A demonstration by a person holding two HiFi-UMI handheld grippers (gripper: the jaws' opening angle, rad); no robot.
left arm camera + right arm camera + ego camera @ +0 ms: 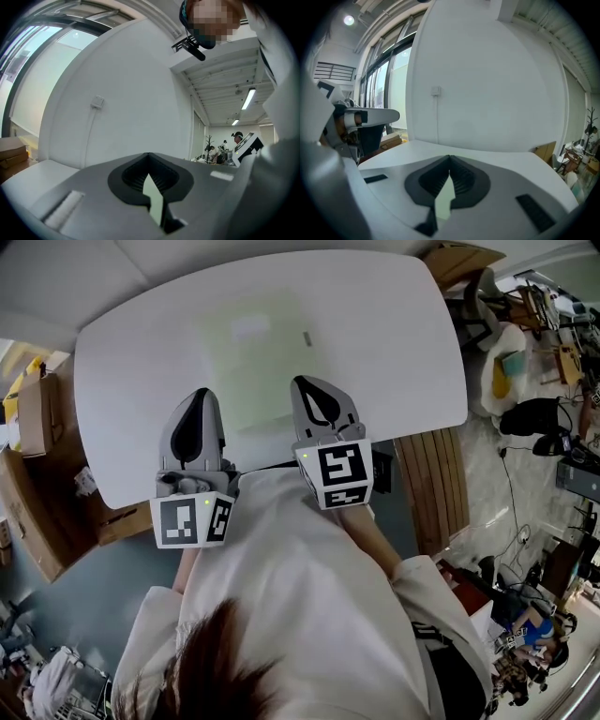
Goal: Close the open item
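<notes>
Green sheet [251,352] reads clearly only overhead; left gripper [199,396], right gripper [304,384] closed, empty.

White table [122,418], cardboard box [36,418] beside its left edge

Flat item [251,352] on table [131,381] centre
</notes>
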